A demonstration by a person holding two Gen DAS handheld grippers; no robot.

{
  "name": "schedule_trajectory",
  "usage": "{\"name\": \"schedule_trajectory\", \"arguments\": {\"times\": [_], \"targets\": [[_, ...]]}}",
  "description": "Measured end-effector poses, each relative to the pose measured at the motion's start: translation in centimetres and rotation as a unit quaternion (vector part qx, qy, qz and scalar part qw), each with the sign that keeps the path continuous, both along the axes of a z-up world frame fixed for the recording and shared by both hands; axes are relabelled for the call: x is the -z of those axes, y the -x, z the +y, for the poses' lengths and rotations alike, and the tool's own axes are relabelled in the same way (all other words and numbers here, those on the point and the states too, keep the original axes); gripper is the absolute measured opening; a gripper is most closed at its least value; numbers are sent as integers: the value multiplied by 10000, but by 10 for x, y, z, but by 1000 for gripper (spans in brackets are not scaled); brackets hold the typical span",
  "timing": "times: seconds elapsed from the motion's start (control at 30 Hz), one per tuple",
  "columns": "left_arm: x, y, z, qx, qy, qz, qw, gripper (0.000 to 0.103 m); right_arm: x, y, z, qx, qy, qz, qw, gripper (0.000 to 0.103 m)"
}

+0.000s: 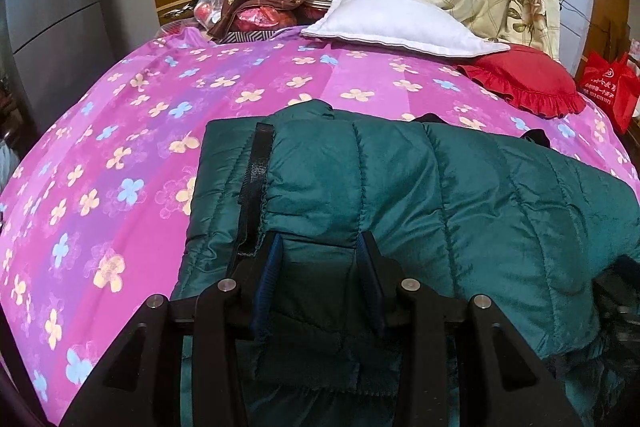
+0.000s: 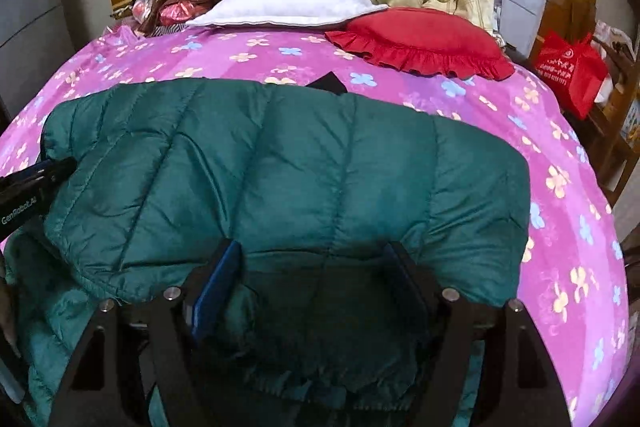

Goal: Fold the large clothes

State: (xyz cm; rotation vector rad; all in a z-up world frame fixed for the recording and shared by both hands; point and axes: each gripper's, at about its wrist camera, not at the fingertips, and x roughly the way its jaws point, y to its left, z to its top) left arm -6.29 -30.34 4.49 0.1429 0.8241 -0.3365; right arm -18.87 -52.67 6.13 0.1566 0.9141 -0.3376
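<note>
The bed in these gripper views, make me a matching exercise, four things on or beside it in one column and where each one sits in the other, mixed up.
Things:
1. Dark green quilted puffer jacket
2. White rectangular pillow
3. Red round frilled cushion
4. Red fabric shopping bag

Places:
A. Off the bed, past its right edge
B. At the head of the bed, in front of the floral quilt
C. On the pink flowered bedsheet, nearest the cameras
D. On the bedsheet, right of the white pillow

Pairs: 1-C, 2-B, 3-D, 4-A

jacket (image 1: 440, 187) hem runs off the bottom edge — red bag (image 2: 568, 71) print unreadable.
</note>
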Motion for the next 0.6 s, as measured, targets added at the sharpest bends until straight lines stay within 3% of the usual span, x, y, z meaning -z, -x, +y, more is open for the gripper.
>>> {"name": "schedule_trajectory", "arguments": {"times": [0.1,0.27,0.4,0.43,0.53,0.6], "targets": [[1,-1,1,8,63,17,10000,21,-15,15,-7,-36,-179,-174,9997,77],[2,-1,2,-4,93,-7,10000,21,-38,57,-39,497,-127,-657,9965,77],[3,-1,2,-17,120,-60,9999,21,-11,56,-72,871,-358,-184,9954,77],[3,-1,2,-17,129,-77,9999,21,4,55,-81,878,-688,-71,9937,78],[4,-1,3,-4,151,-87,9998,21,20,61,-95,1068,-1312,-300,9851,82],[3,-2,4,6,179,-82,9998,21,17,65,-95,1125,-1287,-396,9845,82]]}}
